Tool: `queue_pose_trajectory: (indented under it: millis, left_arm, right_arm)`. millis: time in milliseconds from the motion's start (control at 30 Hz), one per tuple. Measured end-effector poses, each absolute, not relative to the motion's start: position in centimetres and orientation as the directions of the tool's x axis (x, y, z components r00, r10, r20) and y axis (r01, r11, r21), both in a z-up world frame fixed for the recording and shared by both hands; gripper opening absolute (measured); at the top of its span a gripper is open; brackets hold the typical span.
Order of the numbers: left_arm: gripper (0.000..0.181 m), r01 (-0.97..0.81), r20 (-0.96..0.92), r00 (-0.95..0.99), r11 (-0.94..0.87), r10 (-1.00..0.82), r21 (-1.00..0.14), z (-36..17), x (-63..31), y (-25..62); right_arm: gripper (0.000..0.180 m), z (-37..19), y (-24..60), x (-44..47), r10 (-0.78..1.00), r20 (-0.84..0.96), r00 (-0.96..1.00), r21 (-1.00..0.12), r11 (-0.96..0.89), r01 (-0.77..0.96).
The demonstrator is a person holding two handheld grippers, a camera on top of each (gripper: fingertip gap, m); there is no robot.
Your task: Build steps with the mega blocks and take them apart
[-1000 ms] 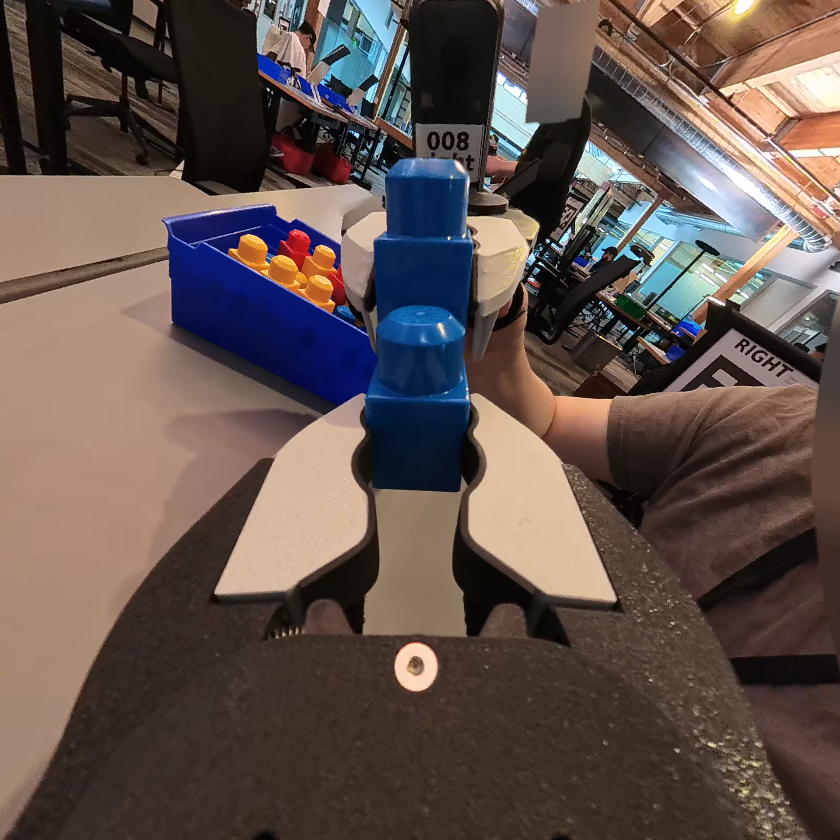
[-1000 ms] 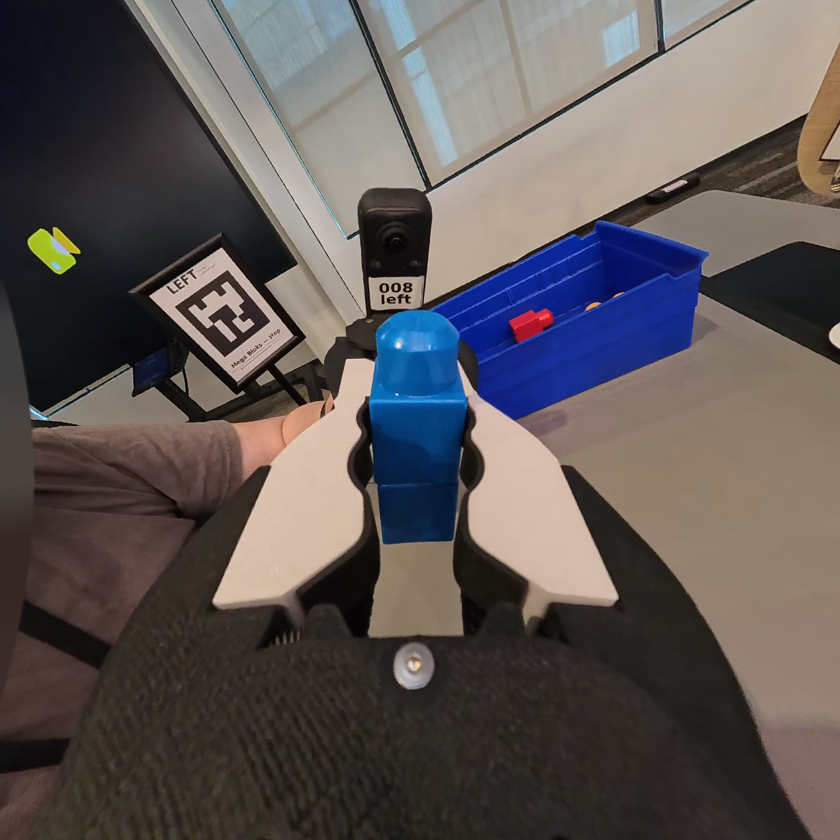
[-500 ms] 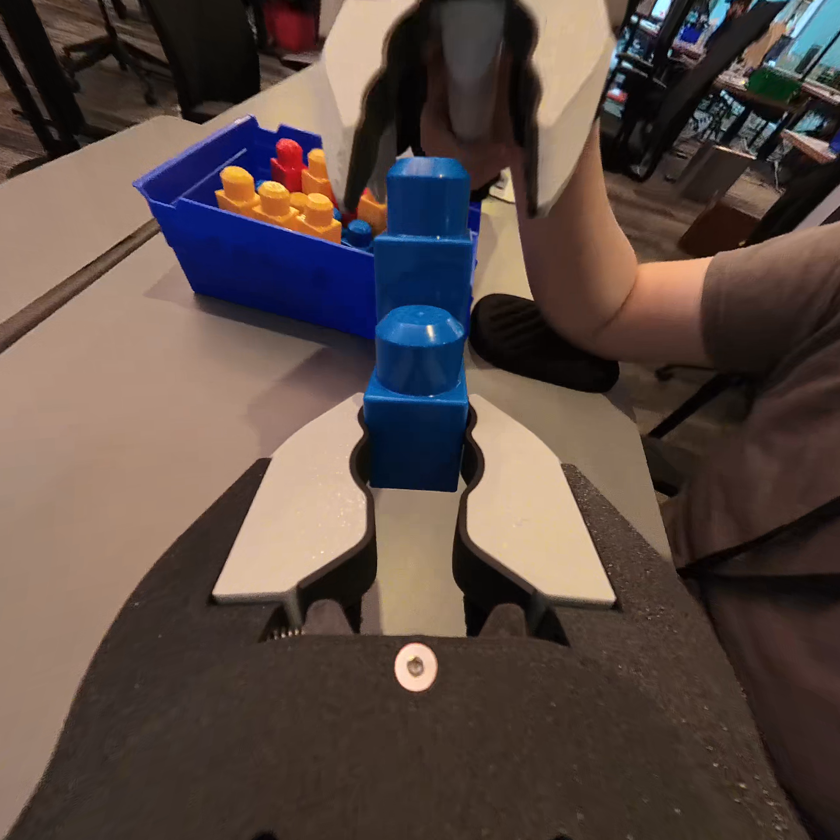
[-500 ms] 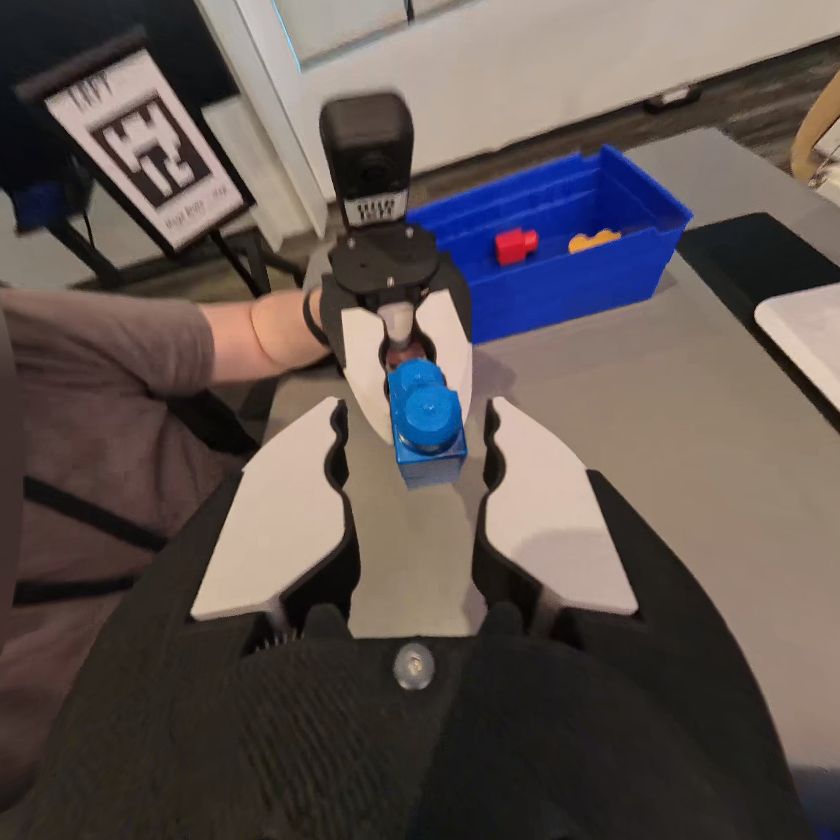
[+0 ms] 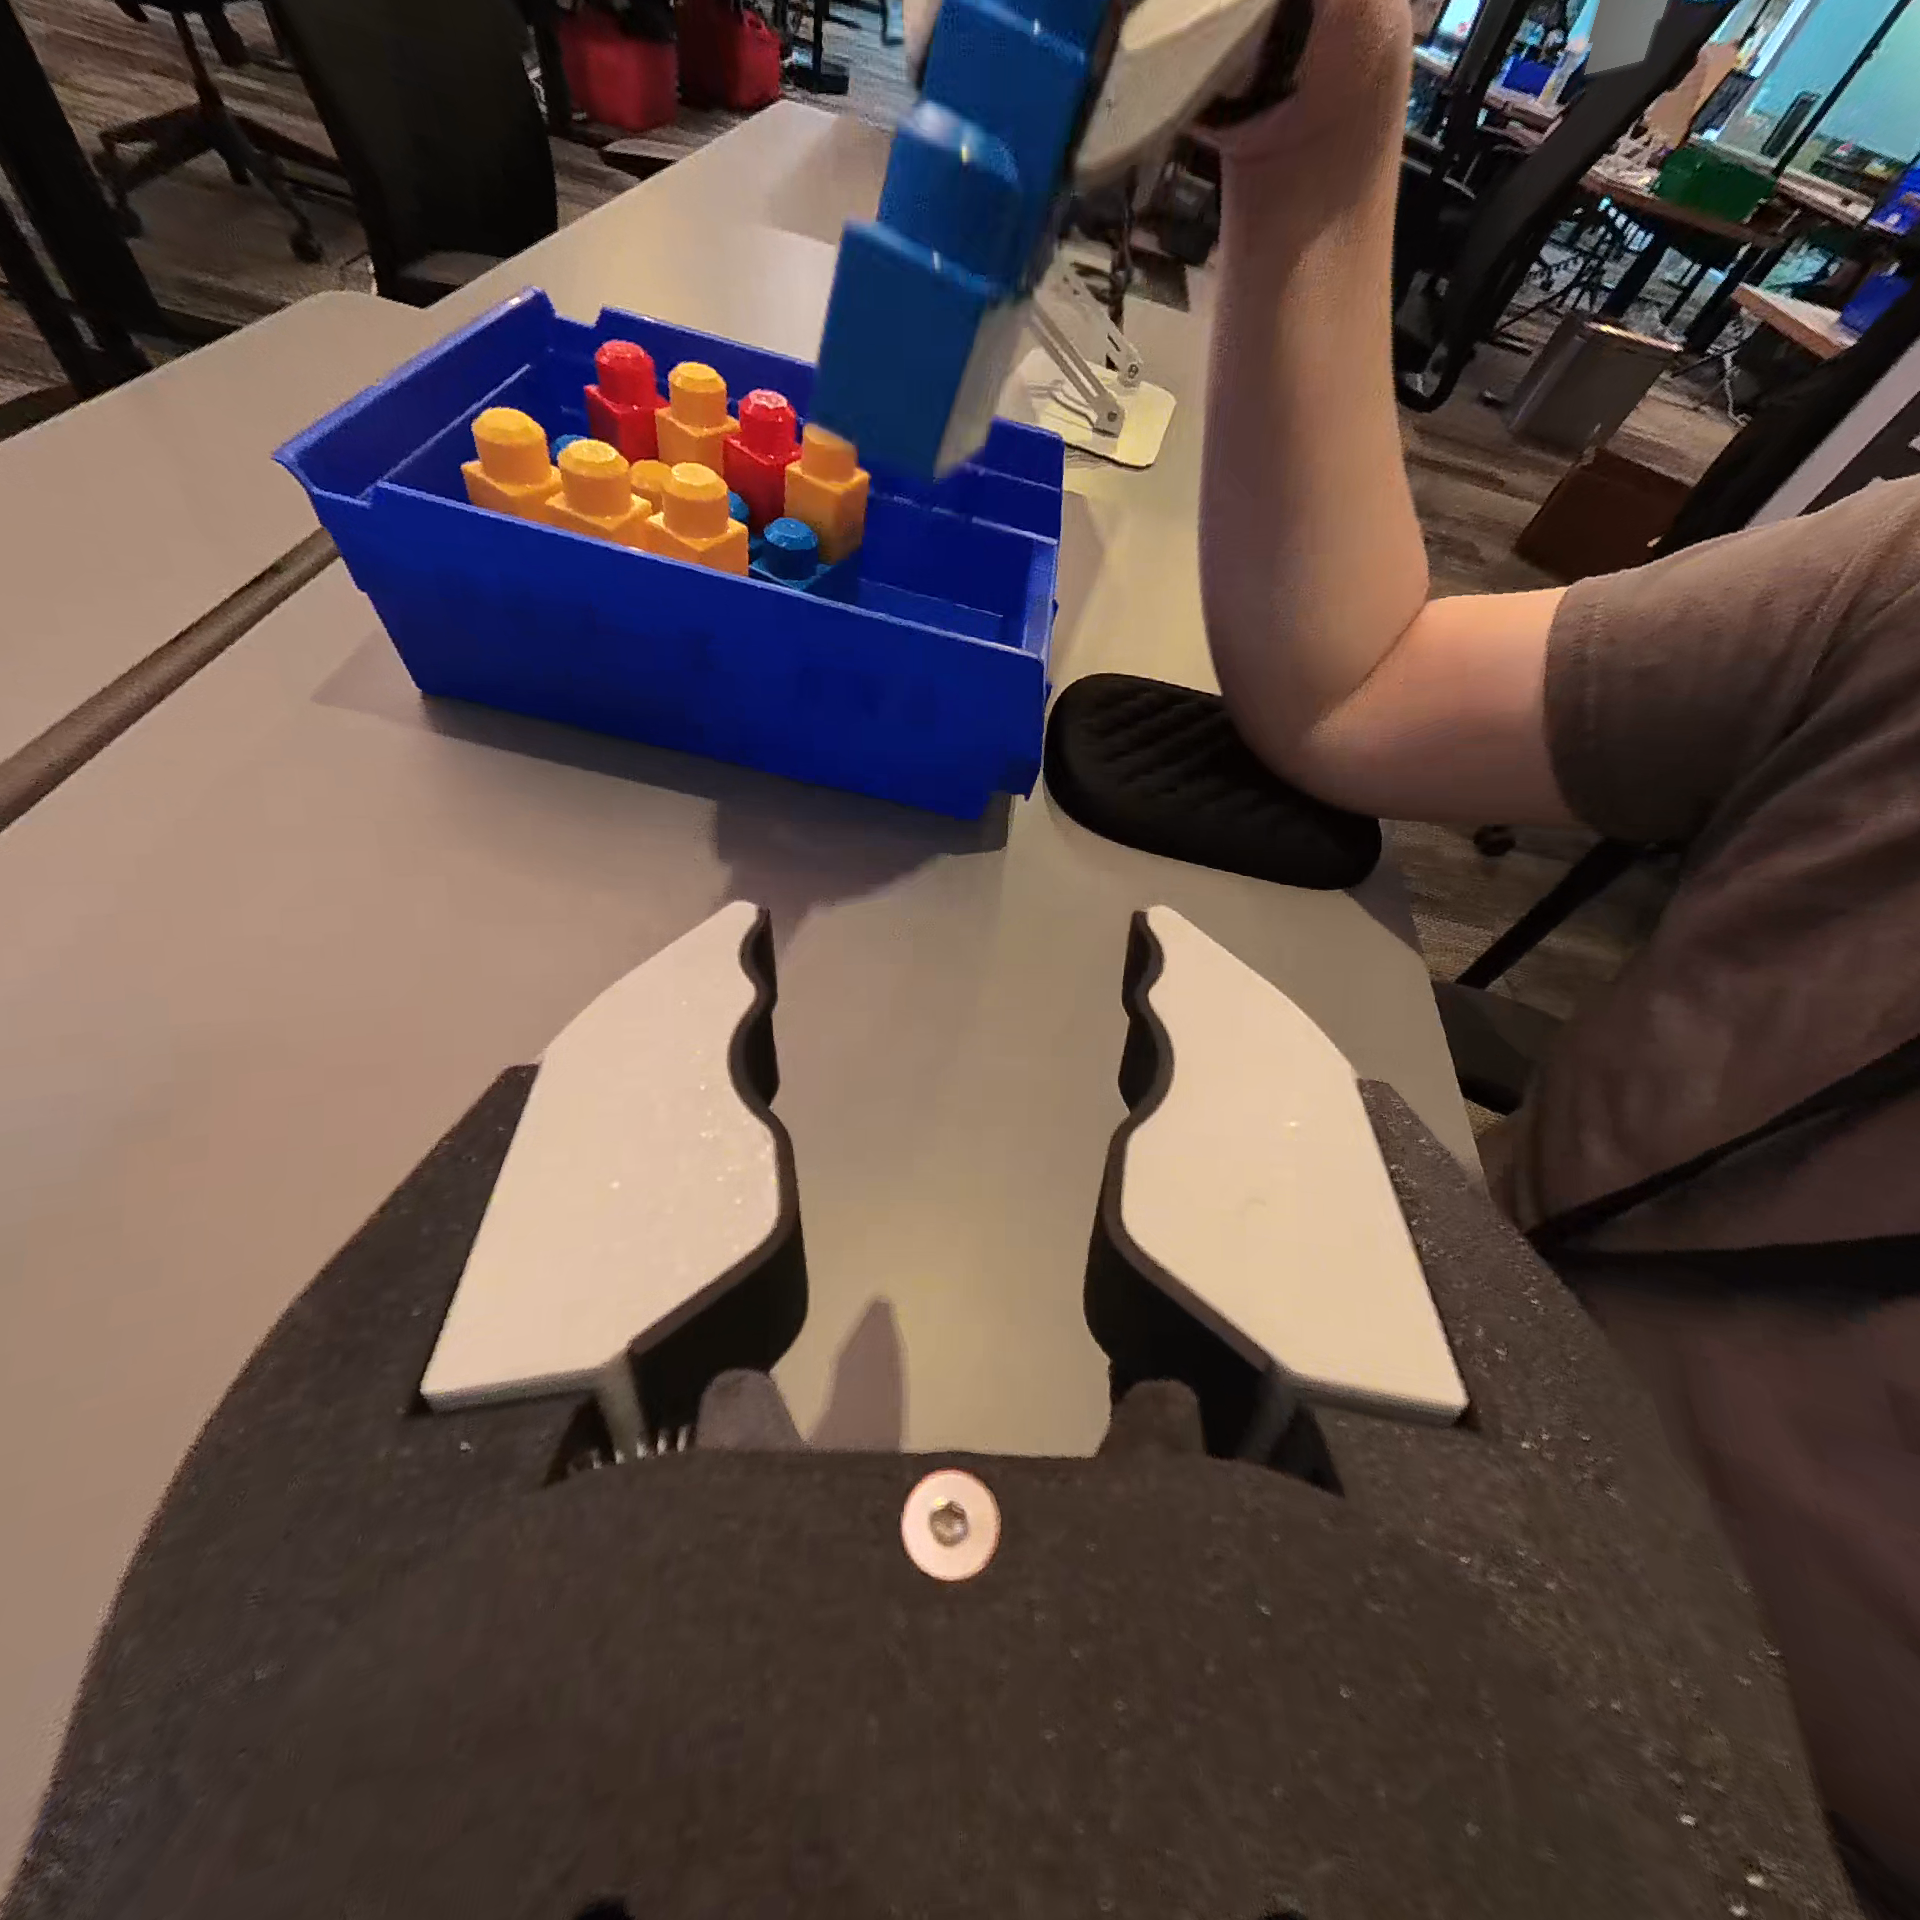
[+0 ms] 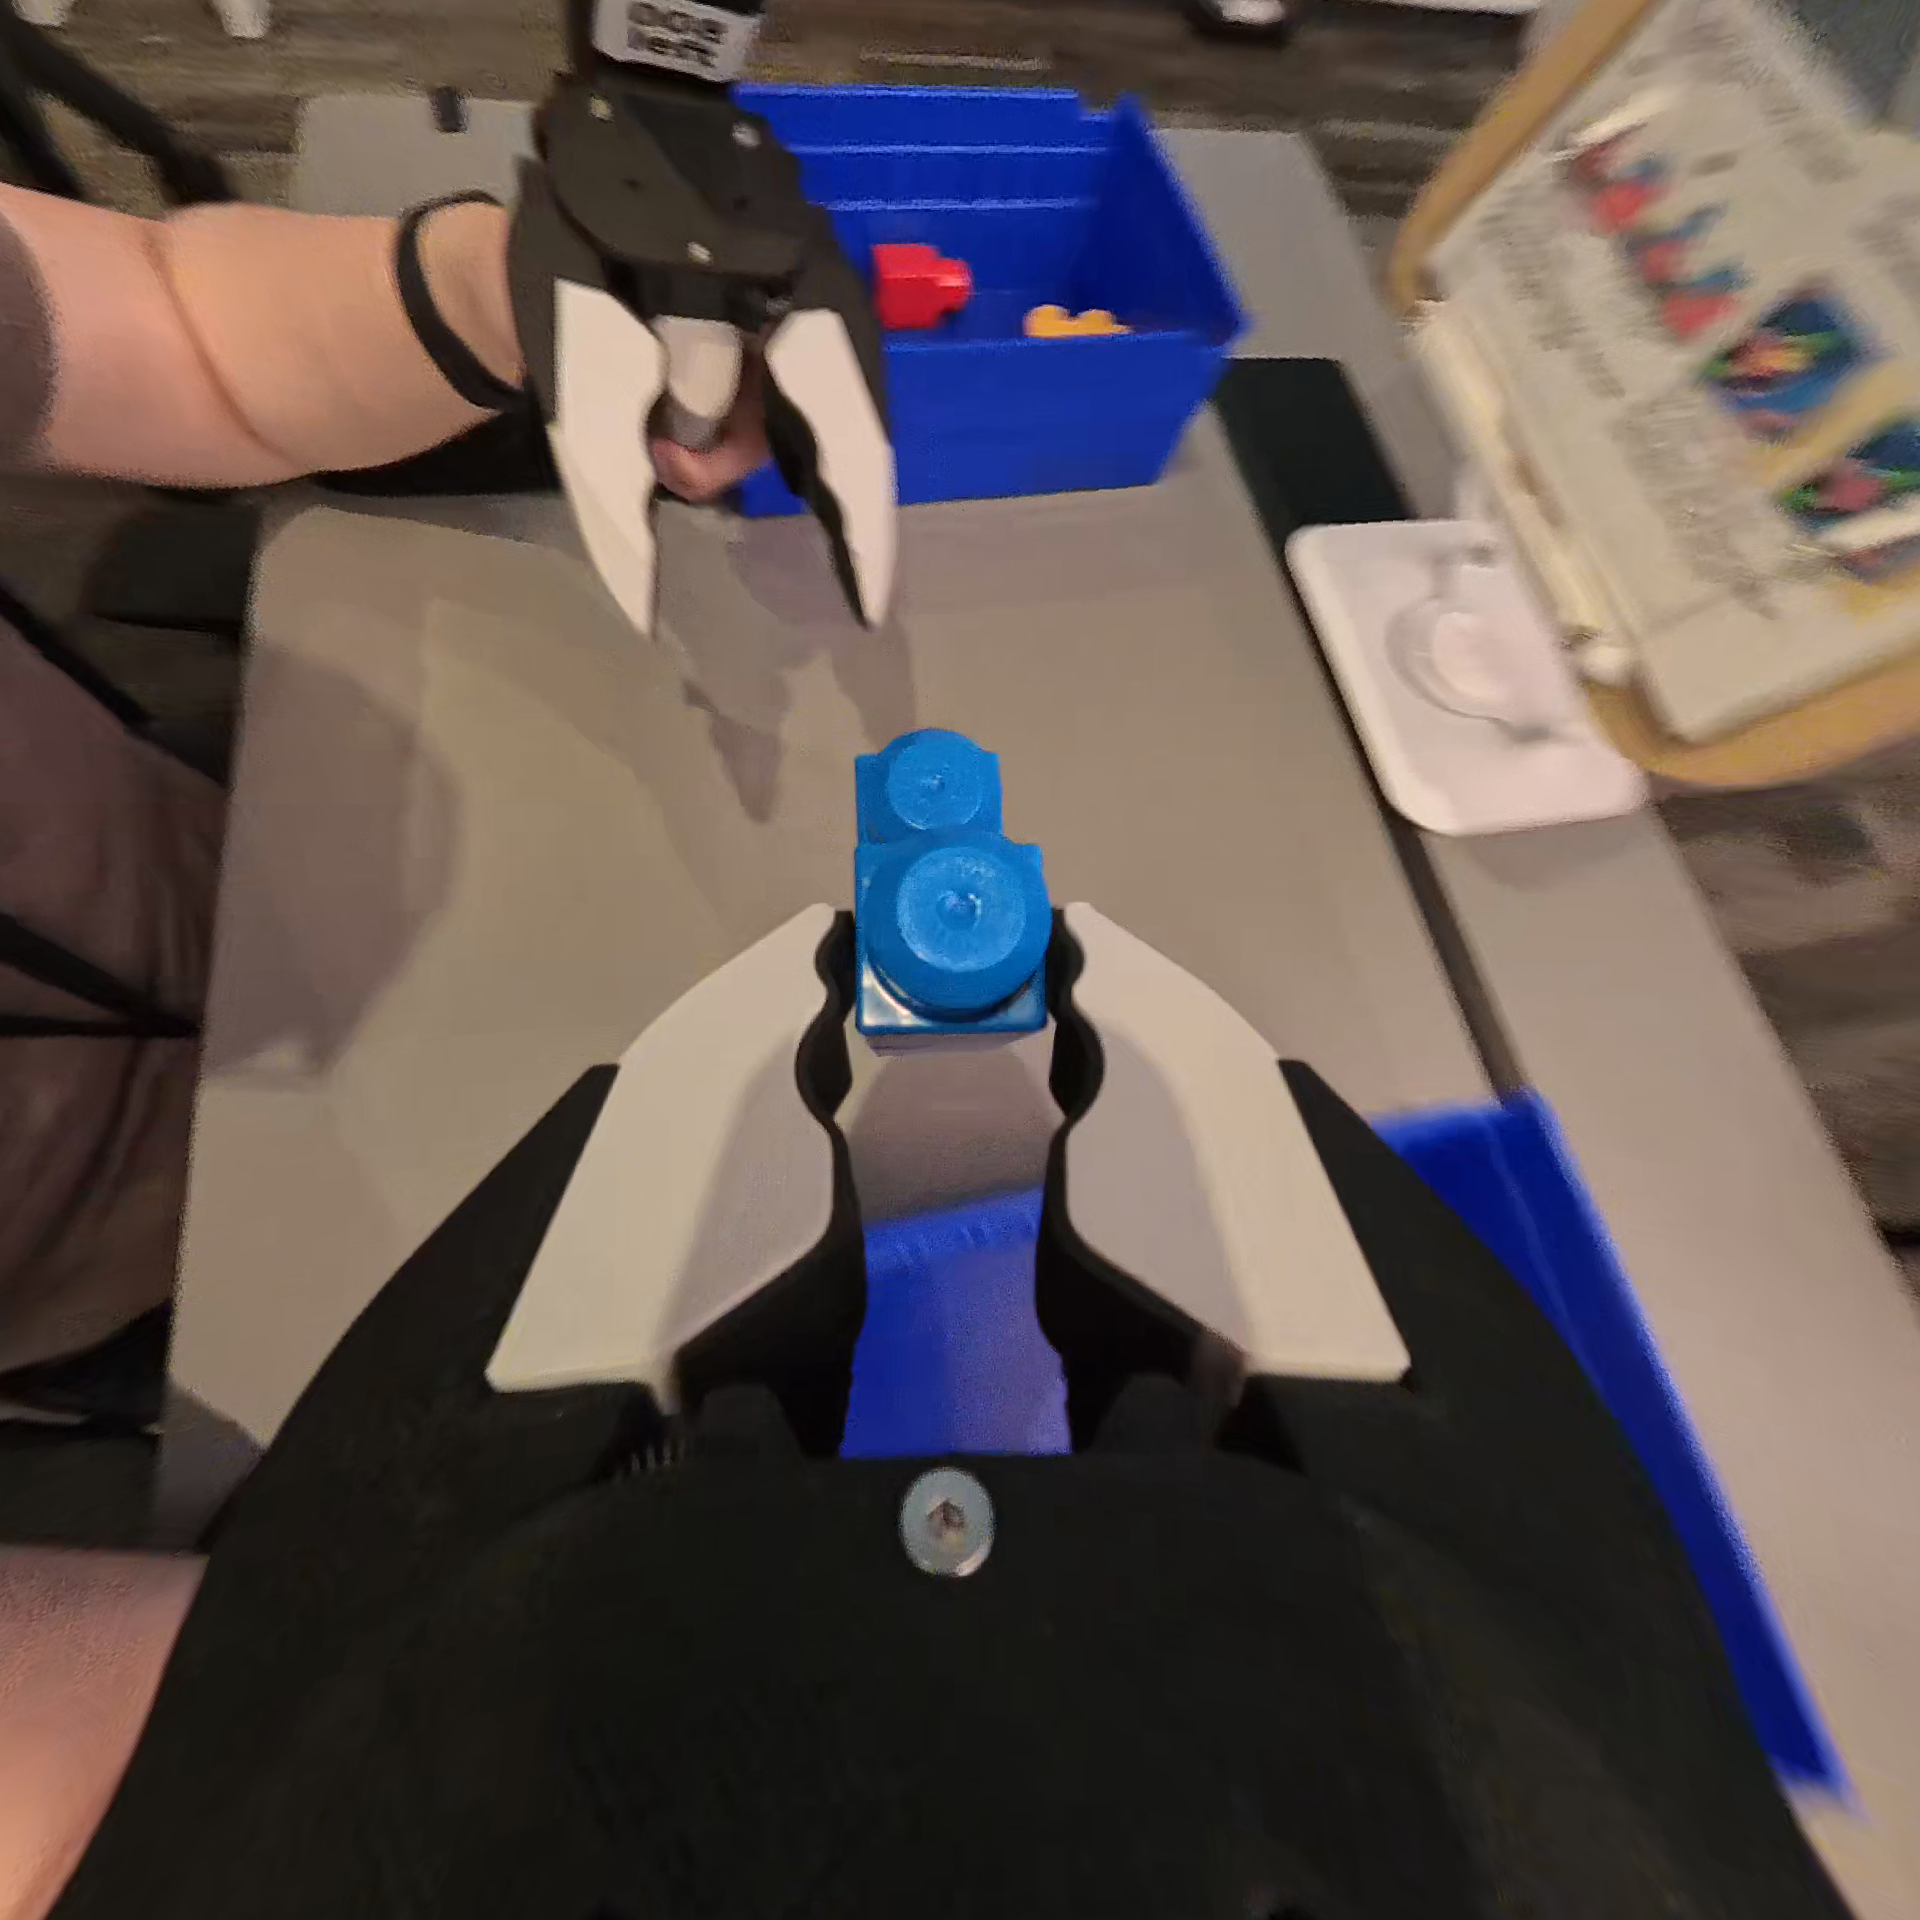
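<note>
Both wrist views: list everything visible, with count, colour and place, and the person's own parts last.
blue step piece: one, blue, held in the air over the table.
near bin: one, blue, on the table beside the person's right arm.
blocks in near bin: several orange, two red, a few blue, standing inside.
far bin: one, blue, behind the left claw; holds a red block and an orange block.
black pad: one, at the table edge under the elbow.
table: one, grey.
white tray: one, on the table.
left claw: open, empty.
right claw: shut on the blue step piece.
</note>
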State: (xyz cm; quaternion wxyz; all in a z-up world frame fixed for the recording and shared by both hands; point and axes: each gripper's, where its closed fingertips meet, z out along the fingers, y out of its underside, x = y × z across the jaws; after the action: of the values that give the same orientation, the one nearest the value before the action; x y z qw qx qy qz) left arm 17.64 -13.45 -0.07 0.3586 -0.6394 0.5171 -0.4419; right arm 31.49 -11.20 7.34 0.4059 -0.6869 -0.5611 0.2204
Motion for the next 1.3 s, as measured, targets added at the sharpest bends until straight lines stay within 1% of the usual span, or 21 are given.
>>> queue_pose_trajectory:
  millis: [100,200,267,433,500,667,800,967,1067,1167,1233,1300]
  left_arm:
    - [0.064,-0.357,0.206,0.075,-0.219,-0.976,-0.908,-0.4,17.7,-13.4]
    - [0.063,-0.373,0.205,0.073,-0.218,-0.976,-0.902,-0.7,17.7,-13.4]
    - [0.063,-0.378,0.198,0.078,-0.213,-0.977,-0.901,-0.7,17.6,-13.3]
    - [0.065,-0.355,0.203,0.094,-0.223,-0.975,-0.908,-0.3,17.2,-12.9]
    - [0.064,-0.351,0.201,0.095,-0.222,-0.975,-0.91,-0.2,17.1,-12.8]
    - [0.063,-0.359,0.2,0.089,-0.219,-0.976,-0.907,-0.3,17.0,-12.8]
    - [0.062,-0.366,0.198,0.078,-0.212,-0.977,-0.906,-0.3,16.9,-13.0]
    - [0.062,-0.376,0.178,0.08,-0.195,-0.981,-0.906,0.0,16.6,-13.0]
    - [0.063,-0.377,0.17,0.094,-0.193,-0.981,-0.906,0.3,16.1,-12.7]
    - [0.063,-0.361,0.166,0.112,-0.196,-0.98,-0.912,1.0,15.5,-12.3]
    - [0.063,-0.37,0.138,0.14,-0.181,-0.98,-0.911,1.7,14.6,-11.9]
    - [0.062,-0.395,0.06,0.214,-0.143,-0.975,-0.907,2.8,12.7,-10.7]
  right_arm:
    - [0.036,6.3,-10.2,38.4,0.891,0.259,0.374,-0.763,-0.049,0.645]
    - [0.037,2.6,-9.0,41.9,0.902,0.194,0.386,-0.713,-0.141,0.687]
    - [0.036,-0.1,-7.9,42.1,0.922,0.125,0.366,-0.683,-0.187,0.706]
    - [0.036,-5.8,-5.4,41.0,0.956,0.052,0.289,-0.581,-0.206,0.787]
    - [0.036,-7.1,-5.1,40.7,0.964,0.068,0.257,-0.544,-0.18,0.82]
    - [0.036,-8.9,-4.3,40.3,0.97,0.122,0.21,-0.495,-0.123,0.86]
    - [0.038,-9.6,-4.0,40.5,0.967,0.14,0.214,-0.464,-0.127,0.877]
    - [0.038,-8.9,-3.6,40.6,0.952,0.152,0.267,-0.485,-0.163,0.859]
    - [0.038,-8.2,-3.5,40.4,0.945,0.179,0.273,-0.505,-0.149,0.85]
    - [0.039,-7.9,-3.3,40.8,0.935,0.212,0.283,-0.492,-0.148,0.858]
    - [0.039,-7.6,-3.1,41.0,0.927,0.231,0.296,-0.491,-0.151,0.858]
    - [0.038,-6.3,-3.0,40.6,0.918,0.26,0.299,-0.535,-0.121,0.836]
